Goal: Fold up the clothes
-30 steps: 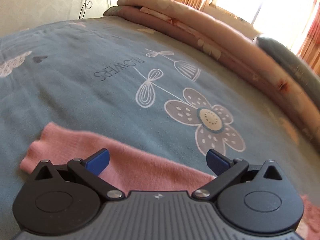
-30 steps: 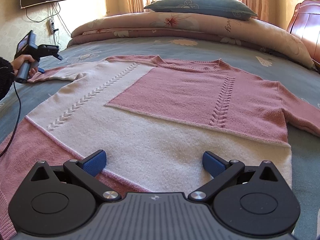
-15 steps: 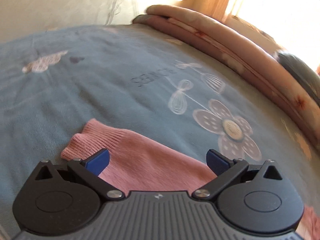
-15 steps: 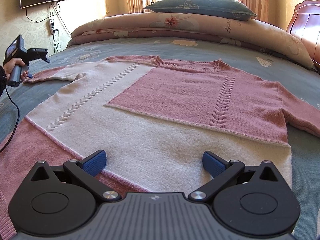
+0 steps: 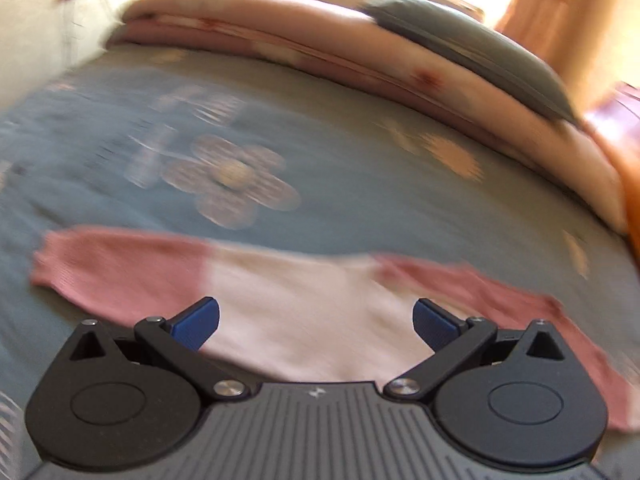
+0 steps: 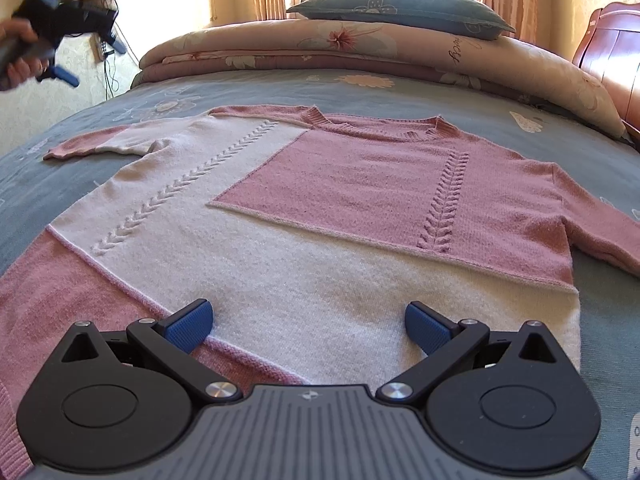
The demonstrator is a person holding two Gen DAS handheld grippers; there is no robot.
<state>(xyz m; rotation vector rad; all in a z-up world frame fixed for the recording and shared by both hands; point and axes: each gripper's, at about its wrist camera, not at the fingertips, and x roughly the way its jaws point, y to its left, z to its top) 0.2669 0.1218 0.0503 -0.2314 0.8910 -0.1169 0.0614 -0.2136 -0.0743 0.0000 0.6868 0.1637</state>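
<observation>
The pink-and-cream knit sweater [image 6: 320,208] lies front up and flat on the blue-grey floral bedspread [image 6: 400,92], neckline toward the rolled quilt [image 6: 360,48] and pillow [image 6: 400,10] at 12 o'clock, hem nearest the right gripper [image 6: 308,322]. No fold has been made yet, so I'd call this the very start.

Both tongs are empty. The right gripper's 2 blue pads [image 6: 188,326] are spread wide, poised low over the cream hem band; whether they touch the knit I cannot tell. The left gripper [image 5: 316,322] is likewise spread wide with nothing between its pads. Its own view is smeared, and from the right wrist camera it sits up in the air at 10 o'clock, held in a hand [image 6: 24,68], well above the bed.

The left sleeve [image 6: 104,146] stretches out toward 9 o'clock, pink cuff outermost, cream part near the shoulder. The right sleeve [image 6: 600,232] runs off toward 3 o'clock.

To do the first fold well, I'd bring the left tongs down on the cuff edge, pinching both layers of the knit but not the bedspread beneath, then carry the sleeve across the chest toward 3 o'clock. The right tongs would do best pinning the hem so the body does not drag. This knit looks soft and stretchy, so a slow lift should keep it from bunching at the shoulder.
</observation>
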